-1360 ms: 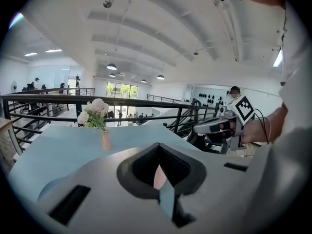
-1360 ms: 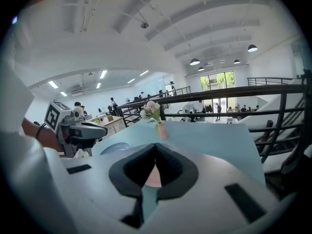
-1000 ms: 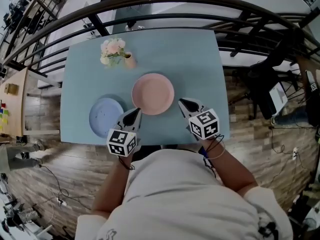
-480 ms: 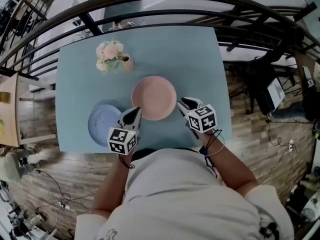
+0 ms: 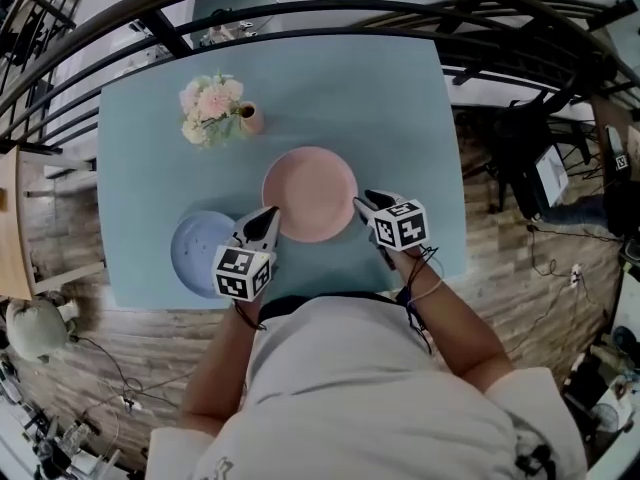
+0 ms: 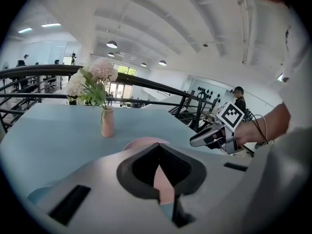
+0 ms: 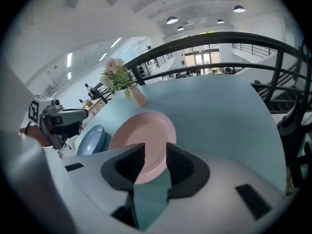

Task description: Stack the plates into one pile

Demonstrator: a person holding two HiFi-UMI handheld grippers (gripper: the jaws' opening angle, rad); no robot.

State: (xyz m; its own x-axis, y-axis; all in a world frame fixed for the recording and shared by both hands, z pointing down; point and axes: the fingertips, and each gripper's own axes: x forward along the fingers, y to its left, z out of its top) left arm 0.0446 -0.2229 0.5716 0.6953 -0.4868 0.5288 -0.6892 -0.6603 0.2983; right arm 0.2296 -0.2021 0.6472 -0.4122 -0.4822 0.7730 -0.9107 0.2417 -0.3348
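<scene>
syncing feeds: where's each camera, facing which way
Head view: on head, steeply down at table and blue plate; torso, arms, left gripper, right gripper show.
Left gripper view: on it, along fingers toward vase; right hand shows.
Right gripper view: on it, past just-opening empty fingers at pink plate; left gripper shows.
All share that plate.

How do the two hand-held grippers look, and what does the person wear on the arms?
The left gripper and the right gripper both have light grey bodies and pointed jaws lined in black. Each carries a white cube printed with black square markers. The person wears a white shirt whose sleeves leave the forearms bare. Thin cords loop at the right wrist.
</scene>
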